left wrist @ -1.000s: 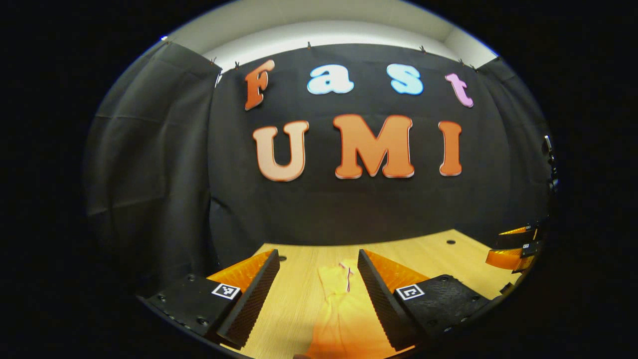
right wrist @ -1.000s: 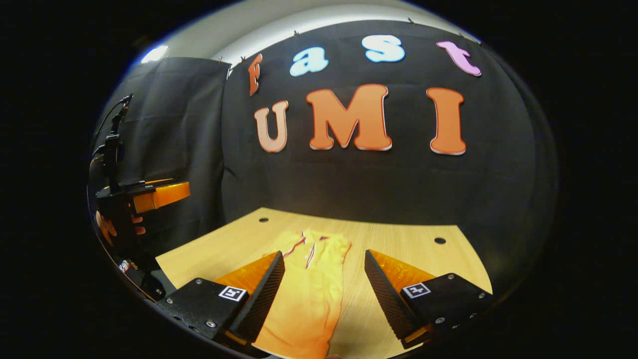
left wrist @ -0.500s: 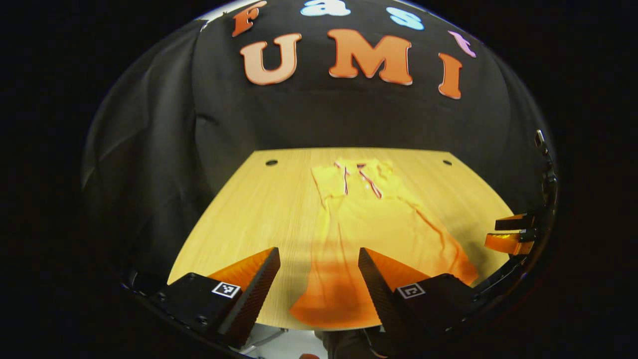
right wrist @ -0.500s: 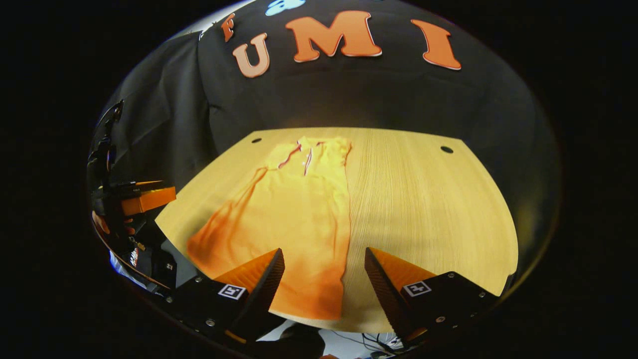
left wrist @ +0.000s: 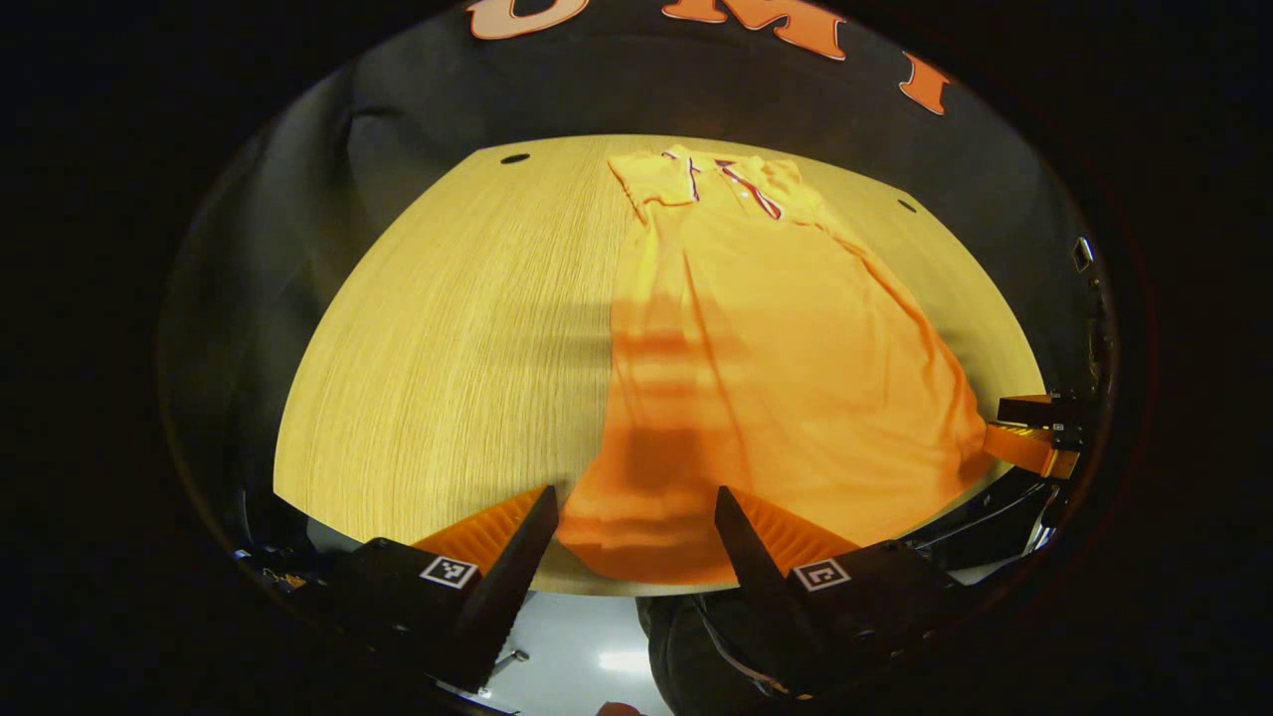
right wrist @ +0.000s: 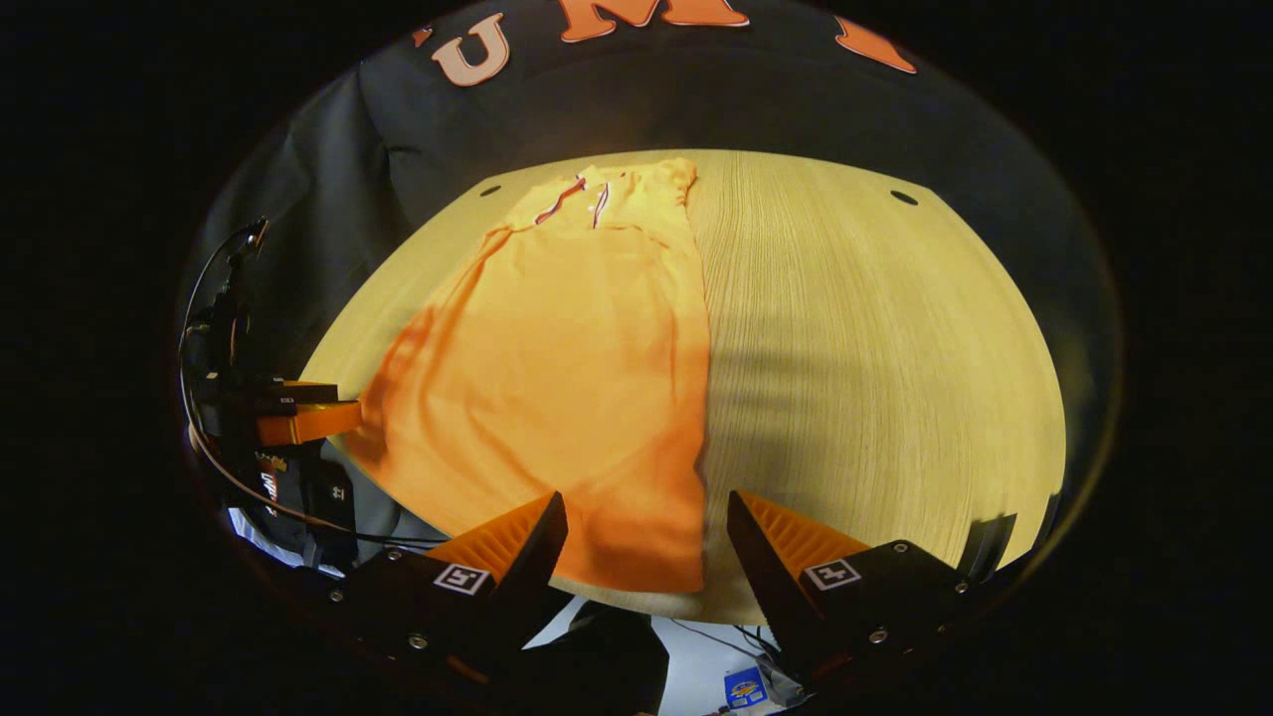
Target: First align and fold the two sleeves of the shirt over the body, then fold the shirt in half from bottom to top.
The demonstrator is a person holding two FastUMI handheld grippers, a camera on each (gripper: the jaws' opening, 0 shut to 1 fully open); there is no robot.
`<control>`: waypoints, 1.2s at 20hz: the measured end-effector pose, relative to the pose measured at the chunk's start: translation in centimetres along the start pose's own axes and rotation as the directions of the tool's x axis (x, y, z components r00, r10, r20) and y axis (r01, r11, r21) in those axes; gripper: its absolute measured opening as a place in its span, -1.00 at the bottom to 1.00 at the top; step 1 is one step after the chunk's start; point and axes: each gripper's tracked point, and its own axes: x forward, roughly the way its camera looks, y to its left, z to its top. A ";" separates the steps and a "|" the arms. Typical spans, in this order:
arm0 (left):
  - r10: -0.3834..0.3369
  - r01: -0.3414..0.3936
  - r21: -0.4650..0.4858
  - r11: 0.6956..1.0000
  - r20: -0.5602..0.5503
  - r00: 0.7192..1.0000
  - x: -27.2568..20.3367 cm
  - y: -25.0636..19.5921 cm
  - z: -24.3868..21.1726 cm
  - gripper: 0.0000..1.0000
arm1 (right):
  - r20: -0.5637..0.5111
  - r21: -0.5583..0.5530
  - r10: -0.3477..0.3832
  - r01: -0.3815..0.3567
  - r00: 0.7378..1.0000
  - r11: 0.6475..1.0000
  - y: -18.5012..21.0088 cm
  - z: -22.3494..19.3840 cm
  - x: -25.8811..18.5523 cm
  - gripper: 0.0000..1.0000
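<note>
Just beyond each gaping hand-held gripper point(left wrist: 634, 542) point(right wrist: 646, 547) lies the shirt point(left wrist: 766, 368) hem.

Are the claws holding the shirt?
No, nothing is held. The left claw and right claw are both open above the near edge of the table, and the shirt lies flat on it.

Orange shirt point(left wrist: 776, 368) flat on table point(left wrist: 457, 338), gripper point(left wrist: 635, 532) open

A light wooden table point(left wrist: 457, 328) with small dark holes point(right wrist: 904, 197) stands before black cloth point(right wrist: 696, 99).
</note>
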 end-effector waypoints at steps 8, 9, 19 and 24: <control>-0.007 0.012 0.038 0.999 -0.131 0.991 1.9 -0.1 -0.9 0.99 | -0.210 -0.008 0.009 -0.010 0.978 1.000 0.3 -2.2 0.6 0.92; -0.011 0.017 0.043 0.999 -0.141 0.990 2.1 -0.2 -0.9 0.99 | -0.246 -0.008 0.023 -0.026 0.969 1.000 1.0 -2.7 0.4 0.85; -0.148 0.139 -0.052 0.989 -0.252 0.956 1.9 -2.4 -1.0 -0.83 | -0.340 0.336 0.198 -0.078 0.919 0.939 3.7 -3.8 0.5 -0.85; -0.207 0.190 -0.092 0.977 -0.234 0.950 0.2 -1.8 0.6 -0.83 | -0.262 0.404 0.239 -0.118 0.935 0.907 5.0 -1.8 0.2 -0.96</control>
